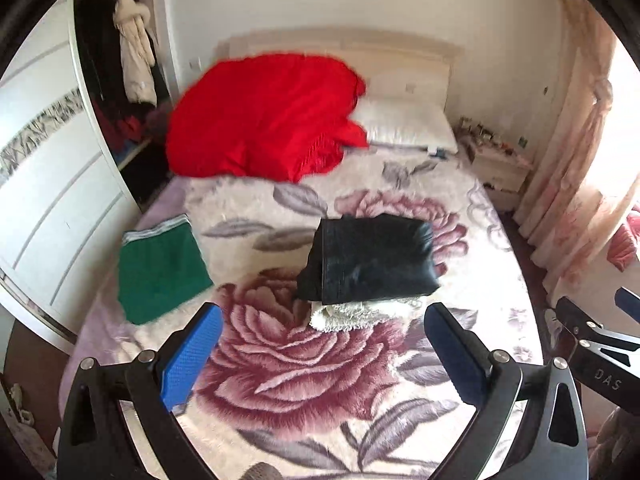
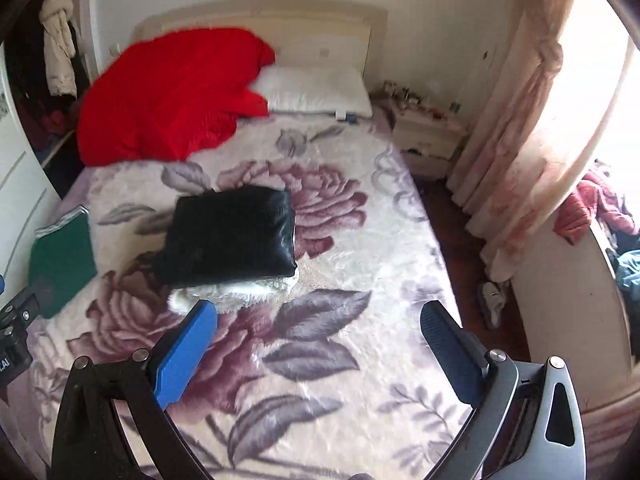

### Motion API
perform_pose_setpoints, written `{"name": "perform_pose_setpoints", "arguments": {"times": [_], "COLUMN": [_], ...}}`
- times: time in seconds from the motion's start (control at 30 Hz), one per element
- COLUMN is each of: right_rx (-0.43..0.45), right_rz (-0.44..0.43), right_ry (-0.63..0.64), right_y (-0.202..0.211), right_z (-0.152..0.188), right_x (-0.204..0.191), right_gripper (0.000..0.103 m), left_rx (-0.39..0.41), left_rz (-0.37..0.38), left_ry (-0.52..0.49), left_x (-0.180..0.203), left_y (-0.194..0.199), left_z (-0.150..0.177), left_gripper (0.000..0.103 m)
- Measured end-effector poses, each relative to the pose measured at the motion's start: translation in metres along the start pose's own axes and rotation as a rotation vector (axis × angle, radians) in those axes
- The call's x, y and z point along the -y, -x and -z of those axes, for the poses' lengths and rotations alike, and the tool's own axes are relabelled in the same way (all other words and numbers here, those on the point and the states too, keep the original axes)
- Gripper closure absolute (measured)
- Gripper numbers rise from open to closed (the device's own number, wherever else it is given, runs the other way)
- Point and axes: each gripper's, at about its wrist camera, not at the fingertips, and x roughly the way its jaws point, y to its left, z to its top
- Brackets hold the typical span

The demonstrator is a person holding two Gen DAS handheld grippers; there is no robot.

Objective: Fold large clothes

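A folded black garment [image 1: 372, 258] [image 2: 232, 234] lies in the middle of the bed, stacked on a folded white fluffy garment [image 1: 360, 312] [image 2: 236, 294]. A folded green garment [image 1: 162, 270] [image 2: 60, 258] lies near the bed's left edge. A red garment or quilt [image 1: 264, 118] [image 2: 168, 96] is heaped at the head of the bed. My left gripper [image 1: 322, 322] hangs above the bed, open and empty, short of the stack. My right gripper [image 2: 318, 318] is open and empty too, right of the stack. Its black frame [image 1: 592, 340] shows at the left view's right edge.
The bed carries a flowered blanket [image 1: 304, 360] [image 2: 320, 264], with a white pillow [image 1: 404, 124] [image 2: 316, 90] at its head. An open wardrobe [image 1: 116, 80] stands left, a nightstand [image 2: 430, 142] and curtain [image 2: 516, 120] right. Clothes lie piled at the far right [image 2: 600, 208].
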Motion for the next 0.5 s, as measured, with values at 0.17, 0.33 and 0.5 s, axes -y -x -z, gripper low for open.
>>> {"name": "perform_pose_setpoints", "arguments": {"times": [0.17, 0.33, 0.5], "right_rx": [0.073, 0.159, 0.206], "right_rz": [-0.013, -0.013, -0.019], "right_ry": [-0.008, -0.004, -0.021], "right_y": [0.09, 0.172, 0.232], "right_z": [0.01, 0.022, 0.037], "right_x": [0.016, 0.037, 0.057], "right_gripper": [0.0, 0.0, 0.0], "left_rx": [0.071, 0.126, 0.168], "left_rz": [-0.005, -0.009, -0.006], "left_ry": [-0.001, 0.014, 0.028], "left_x": [0.01, 0.017, 0.021], "left_y": [0.081, 0.137, 0.179], "left_z": [0.005, 0.014, 0.021], "left_gripper": [0.0, 0.0, 0.0]}}
